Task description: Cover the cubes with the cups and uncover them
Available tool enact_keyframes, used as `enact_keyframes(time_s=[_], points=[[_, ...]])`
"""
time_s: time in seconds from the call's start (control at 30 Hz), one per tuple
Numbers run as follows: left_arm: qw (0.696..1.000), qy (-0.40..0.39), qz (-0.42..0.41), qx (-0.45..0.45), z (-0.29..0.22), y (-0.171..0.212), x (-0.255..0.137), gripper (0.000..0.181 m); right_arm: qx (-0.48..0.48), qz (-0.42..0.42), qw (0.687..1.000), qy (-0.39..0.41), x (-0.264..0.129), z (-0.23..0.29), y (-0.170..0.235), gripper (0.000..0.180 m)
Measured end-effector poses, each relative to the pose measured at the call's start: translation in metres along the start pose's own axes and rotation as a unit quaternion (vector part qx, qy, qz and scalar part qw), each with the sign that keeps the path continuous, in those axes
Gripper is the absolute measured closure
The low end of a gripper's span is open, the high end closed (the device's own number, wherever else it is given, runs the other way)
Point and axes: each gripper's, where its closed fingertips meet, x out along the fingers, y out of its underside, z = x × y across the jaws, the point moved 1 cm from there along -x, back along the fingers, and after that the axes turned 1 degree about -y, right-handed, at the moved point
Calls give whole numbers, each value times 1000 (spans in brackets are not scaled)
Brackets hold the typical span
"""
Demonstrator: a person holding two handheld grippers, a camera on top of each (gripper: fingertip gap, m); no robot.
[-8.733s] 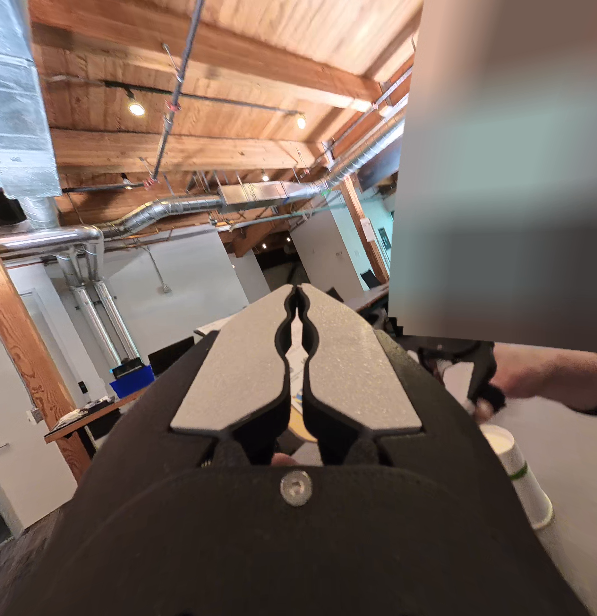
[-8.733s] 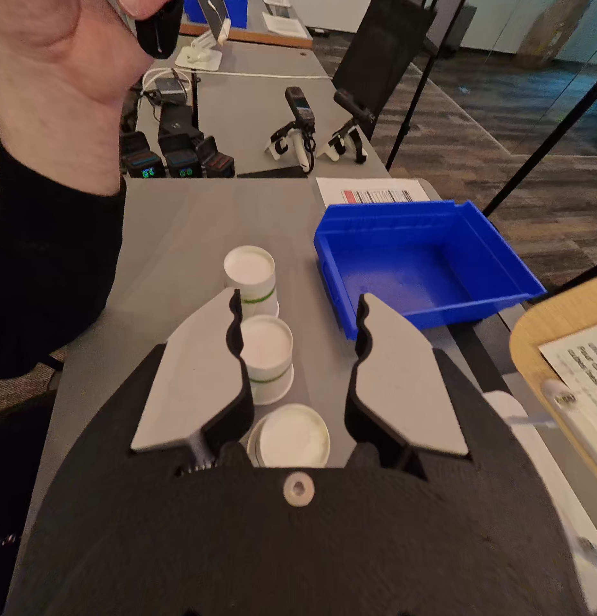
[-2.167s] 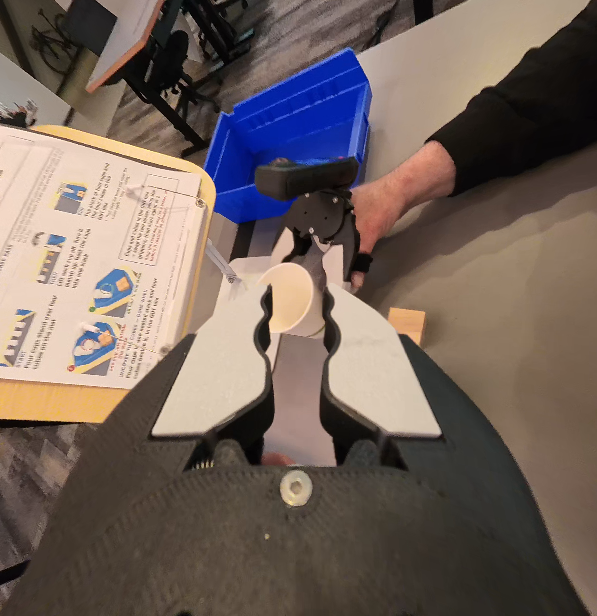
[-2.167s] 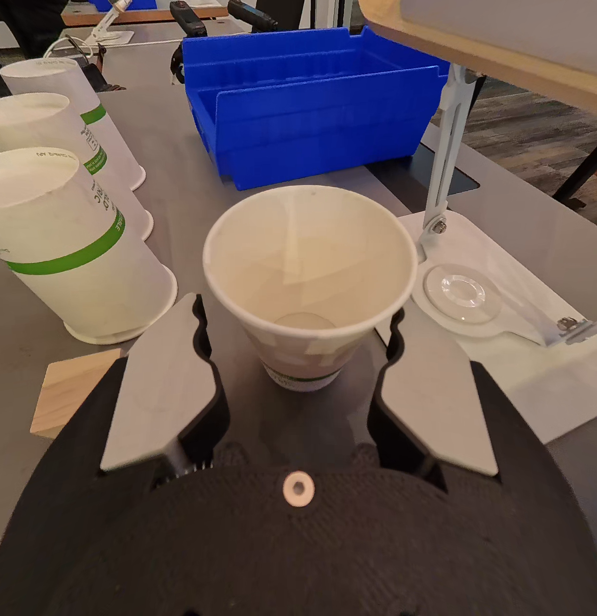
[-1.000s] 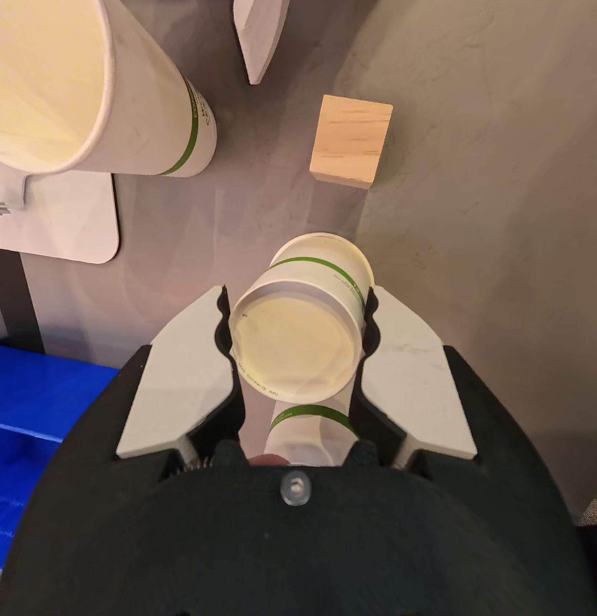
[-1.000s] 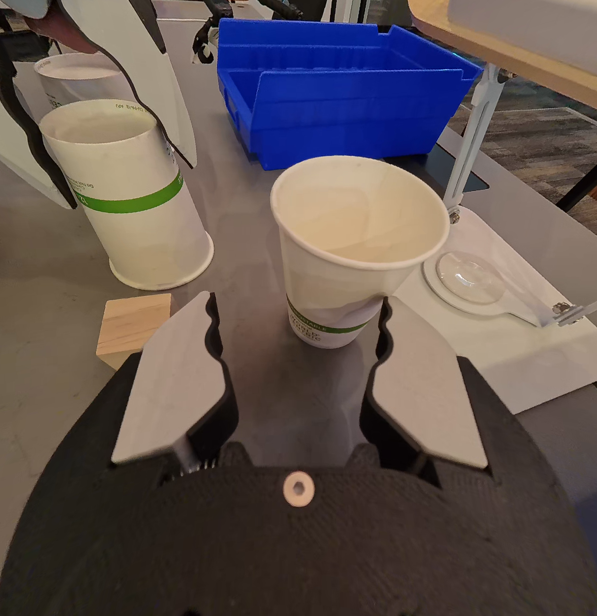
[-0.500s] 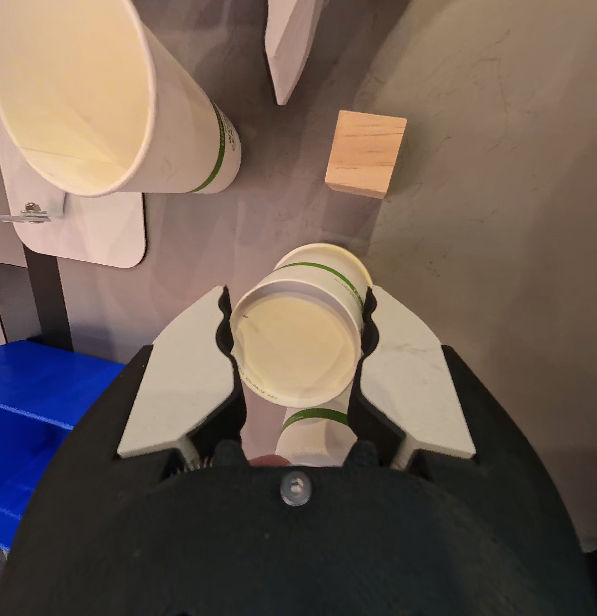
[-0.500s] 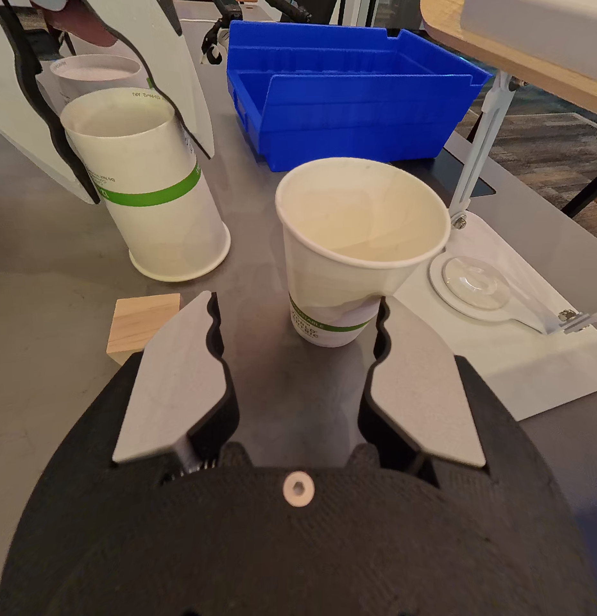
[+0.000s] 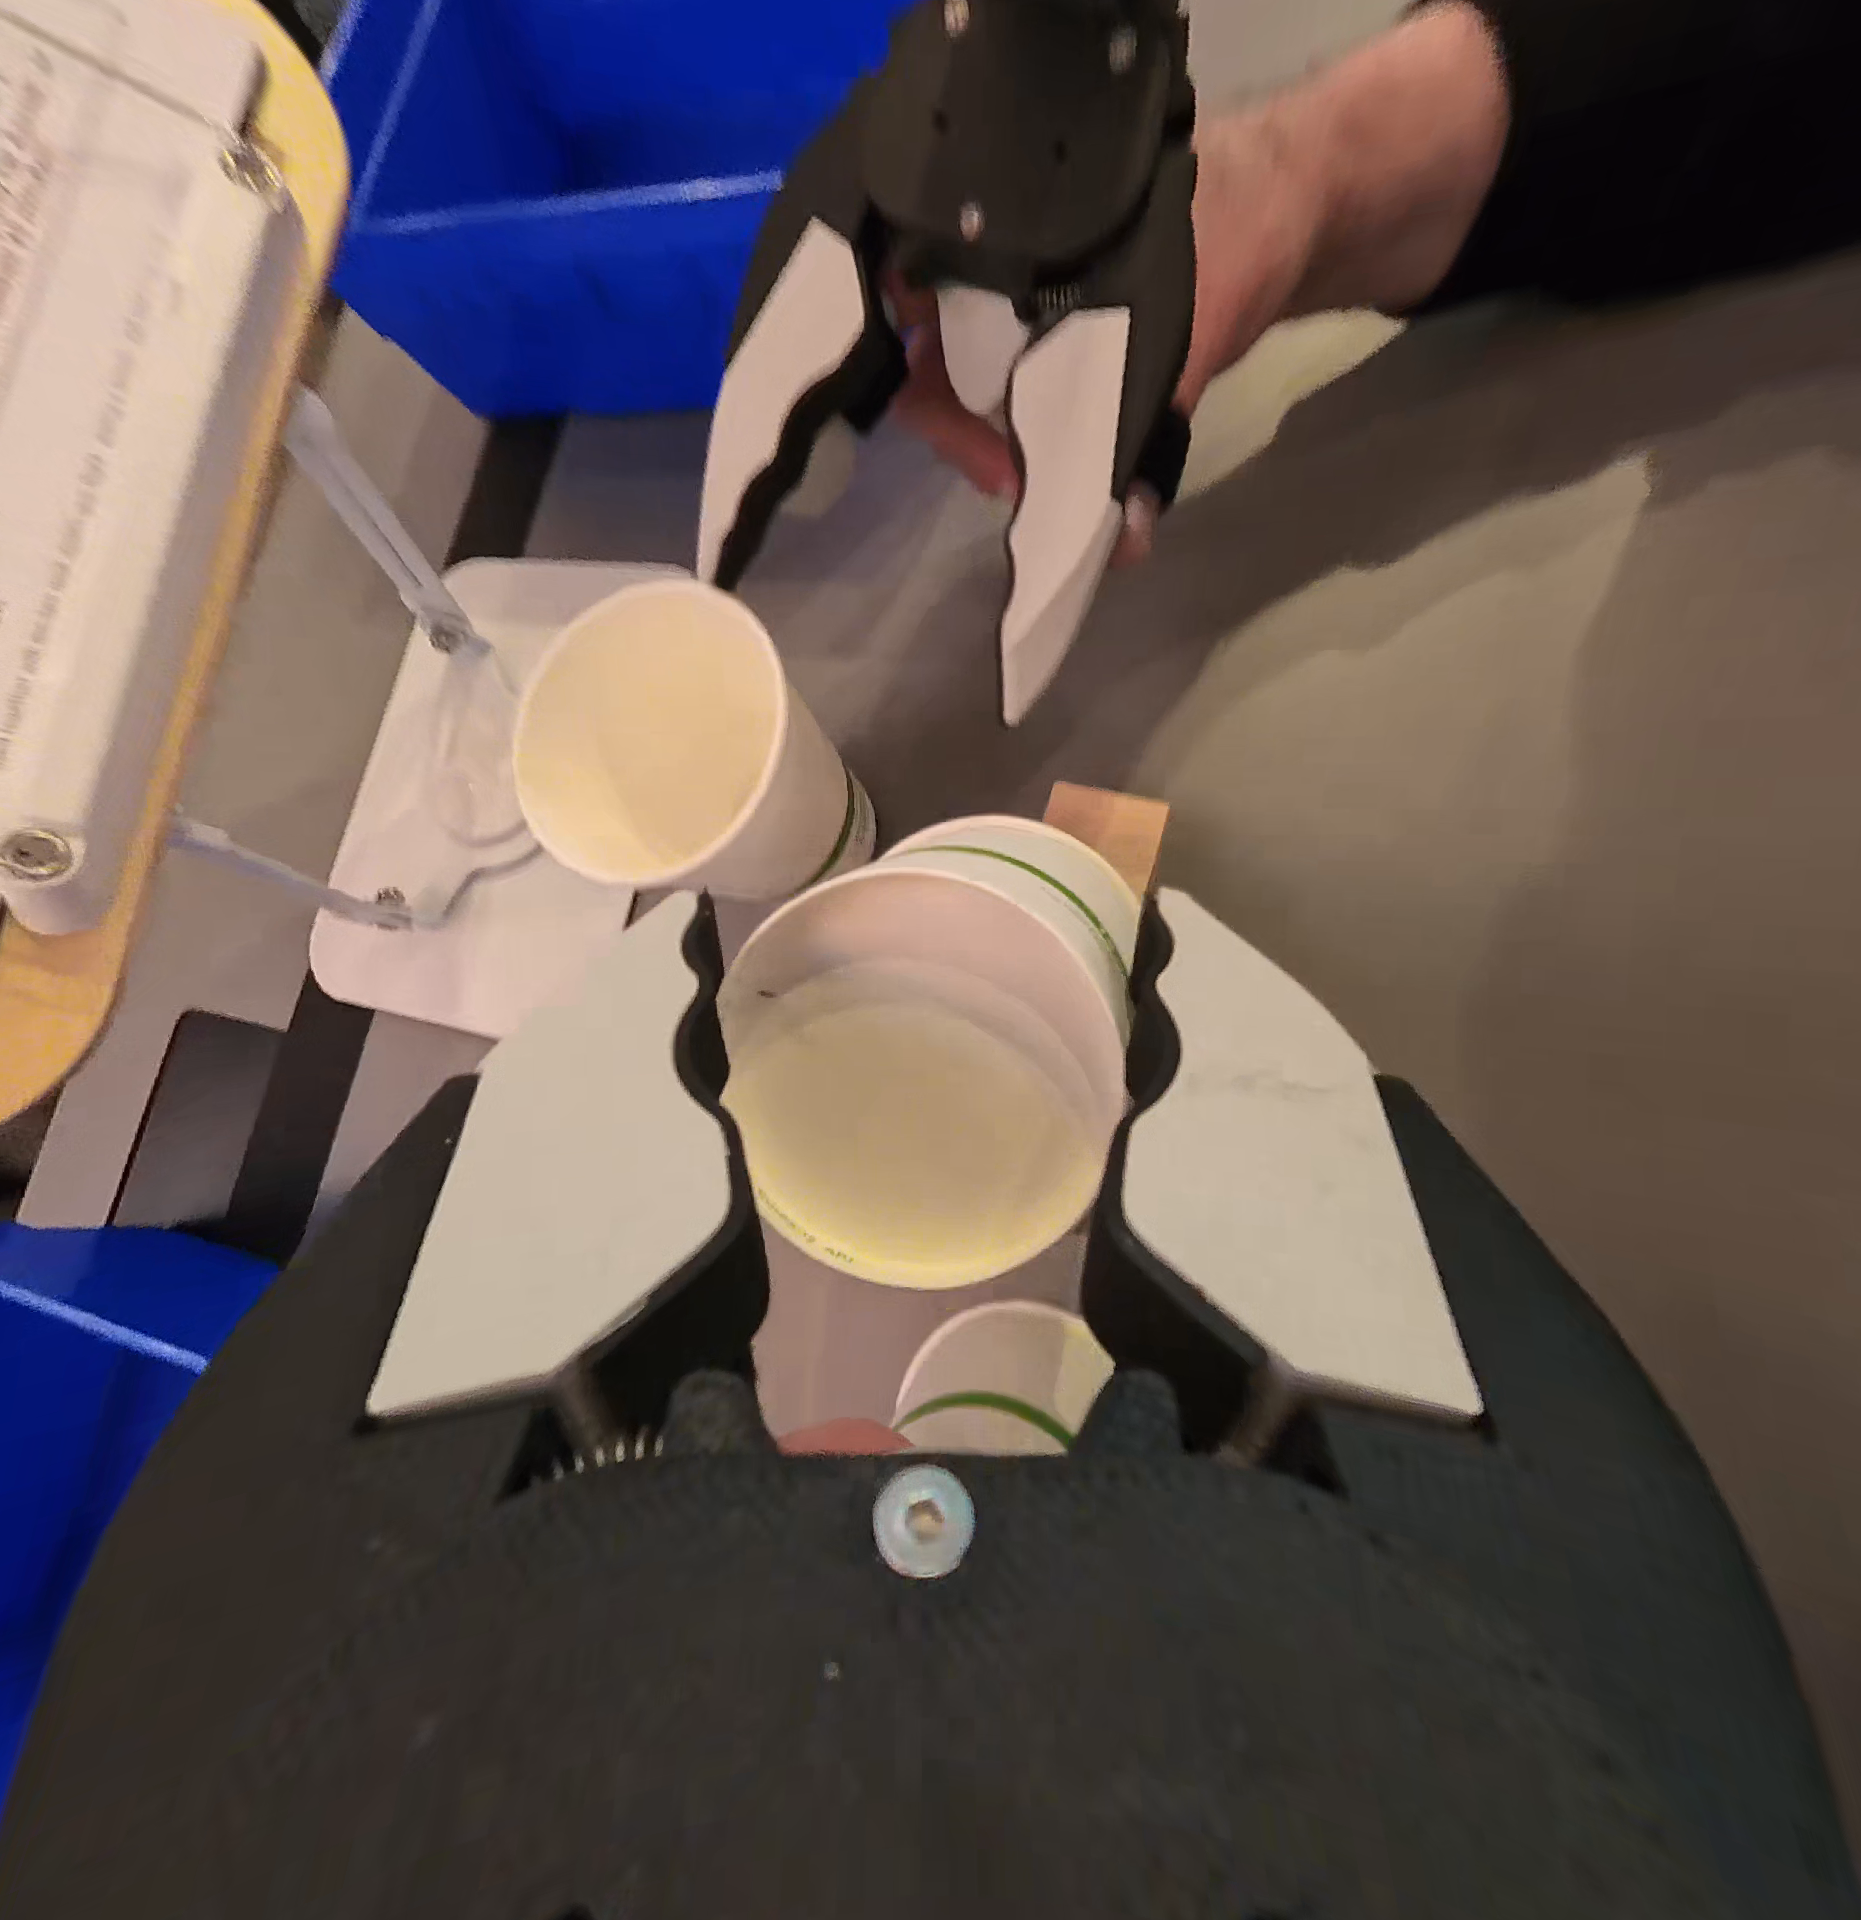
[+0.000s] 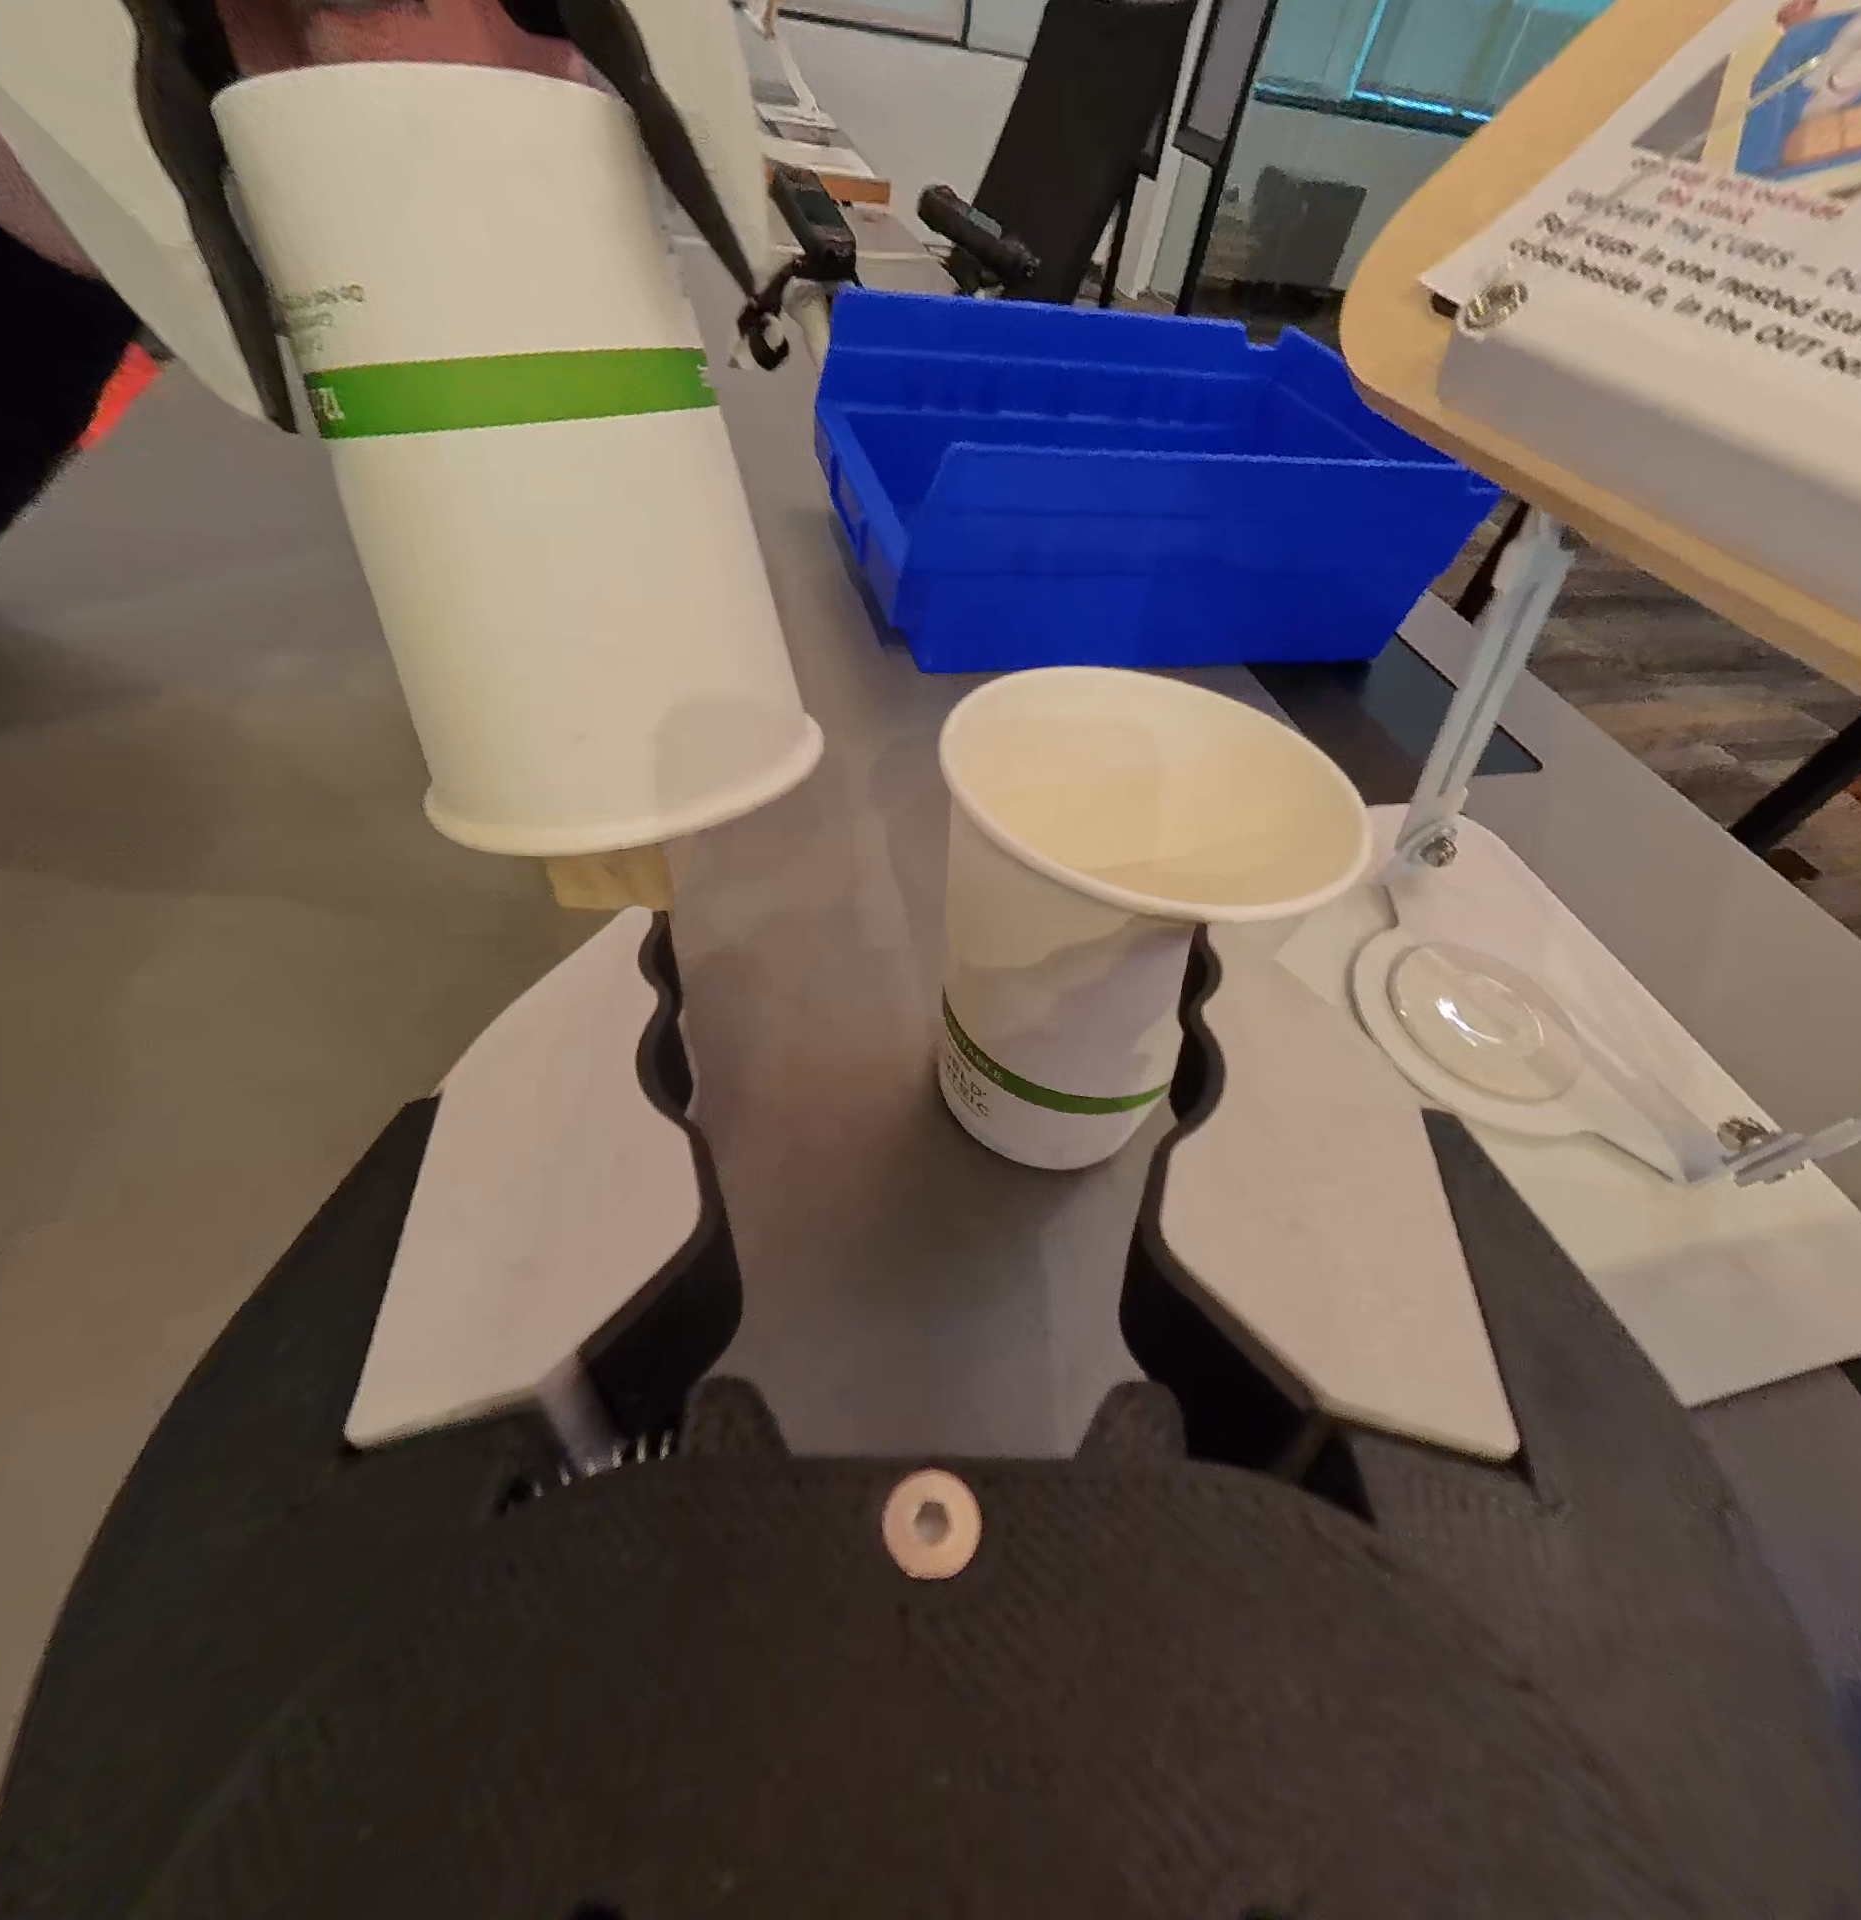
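Left gripper [image 9: 921,1039] clamped on an upside-down paper cup [image 9: 921,1081] with a green band, held clear of the grey worktop [image 9: 1528,831]; the right wrist view shows that cup [image 10: 562,488] tilted, rim down, hanging over a wooden cube [image 10: 609,881], only partly over it, rim not on the worktop. In the left wrist view the cube [image 9: 1108,836] shows only as a sliver past the cup's far edge. Only the left wrist view shows another upside-down cup [image 9: 993,1382] low between the gripper's fingers, near its base, plus a second blue bin [image 9: 64,1382] at lower left. Right gripper [image 10: 931,1029] has its fingers apart, holding nothing; an upright cup [image 10: 1092,935] stands between them, close against the right finger, touching or not I can't tell. In the left wrist view that upright cup [image 9: 666,738] sits ahead-left of the held cup, with the right gripper [image 9: 874,582] beyond it and a hand [image 9: 1321,187] behind it. A blue bin [image 10: 1134,520] lies ahead of the right gripper, past the upright cup. A board with a printed sheet [image 10: 1684,208] on a white stand [image 10: 1477,1039] is to the right gripper's right. Only the right wrist view shows background chairs and gear, blurred.
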Motion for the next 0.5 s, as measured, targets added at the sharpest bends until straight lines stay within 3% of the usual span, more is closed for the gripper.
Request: enact_keyframes(time_s=[0.3,0.5], points=[[990,29,-137,-15,-6,-41,-3,106,25,-57,998,-24,-10,7,-33,88],[988,54,-141,-30,-10,-40,13,106,18,-78,996,-28,-20,5,-35,126]])
